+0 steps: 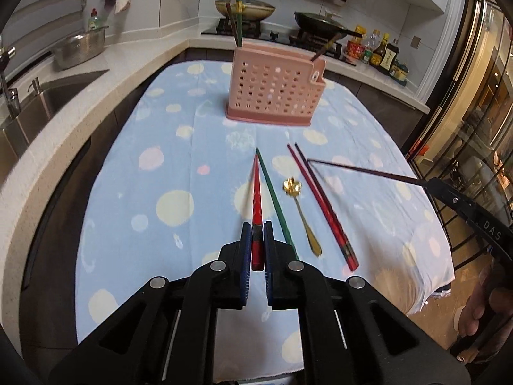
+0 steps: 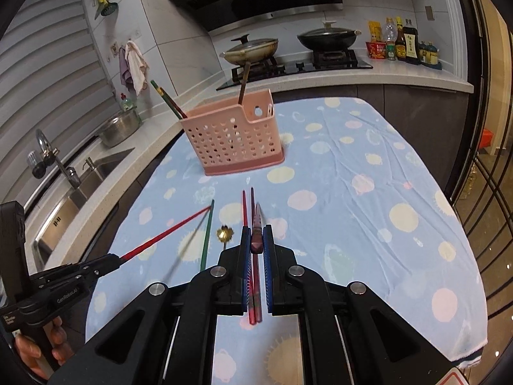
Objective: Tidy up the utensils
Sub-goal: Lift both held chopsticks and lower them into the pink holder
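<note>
A pink perforated utensil holder (image 1: 274,91) stands at the far middle of the table, with a few chopsticks in it; it also shows in the right wrist view (image 2: 235,138). My left gripper (image 1: 257,229) is shut on a red chopstick (image 1: 256,192) held above the cloth. My right gripper (image 2: 256,232) is shut on a dark purple chopstick (image 2: 257,224), seen from the left wrist view as a thin dark stick (image 1: 362,168). On the cloth lie a green chopstick (image 1: 275,199), a gold spoon (image 1: 303,215) and a red and dark pair of chopsticks (image 1: 320,205).
The table wears a blue dotted cloth (image 1: 144,192). A sink (image 1: 41,102) and steel bowl (image 1: 78,48) are on the left counter. A stove with pans (image 2: 288,51) and sauce bottles (image 2: 404,45) stand behind.
</note>
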The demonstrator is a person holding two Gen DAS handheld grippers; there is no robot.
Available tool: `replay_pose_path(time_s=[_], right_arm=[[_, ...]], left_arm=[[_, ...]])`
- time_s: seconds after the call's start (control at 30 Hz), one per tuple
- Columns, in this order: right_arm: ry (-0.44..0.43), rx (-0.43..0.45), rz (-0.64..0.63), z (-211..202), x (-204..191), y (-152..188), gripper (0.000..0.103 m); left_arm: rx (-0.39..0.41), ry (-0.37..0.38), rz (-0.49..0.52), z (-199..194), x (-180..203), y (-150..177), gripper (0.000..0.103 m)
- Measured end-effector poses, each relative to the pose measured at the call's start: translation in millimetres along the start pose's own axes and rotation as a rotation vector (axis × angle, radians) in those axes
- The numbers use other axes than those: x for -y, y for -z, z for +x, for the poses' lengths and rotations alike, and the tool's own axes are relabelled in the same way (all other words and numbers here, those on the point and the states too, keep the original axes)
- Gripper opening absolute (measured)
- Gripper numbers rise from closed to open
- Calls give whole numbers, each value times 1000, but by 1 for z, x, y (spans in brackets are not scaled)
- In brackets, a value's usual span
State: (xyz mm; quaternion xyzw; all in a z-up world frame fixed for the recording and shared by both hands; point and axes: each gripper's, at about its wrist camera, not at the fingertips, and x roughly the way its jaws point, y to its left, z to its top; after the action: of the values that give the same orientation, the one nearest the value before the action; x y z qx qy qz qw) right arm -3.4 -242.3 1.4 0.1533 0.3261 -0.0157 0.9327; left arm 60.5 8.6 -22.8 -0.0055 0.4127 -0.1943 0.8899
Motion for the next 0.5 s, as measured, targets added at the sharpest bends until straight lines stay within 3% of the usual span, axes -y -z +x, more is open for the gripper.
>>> replay_pose_path(time_s=[0.5], right_arm=[[-40,183,-22,-13,-10,-96,7]], left_arm=[[209,-28,28,-18,6,-118,7]])
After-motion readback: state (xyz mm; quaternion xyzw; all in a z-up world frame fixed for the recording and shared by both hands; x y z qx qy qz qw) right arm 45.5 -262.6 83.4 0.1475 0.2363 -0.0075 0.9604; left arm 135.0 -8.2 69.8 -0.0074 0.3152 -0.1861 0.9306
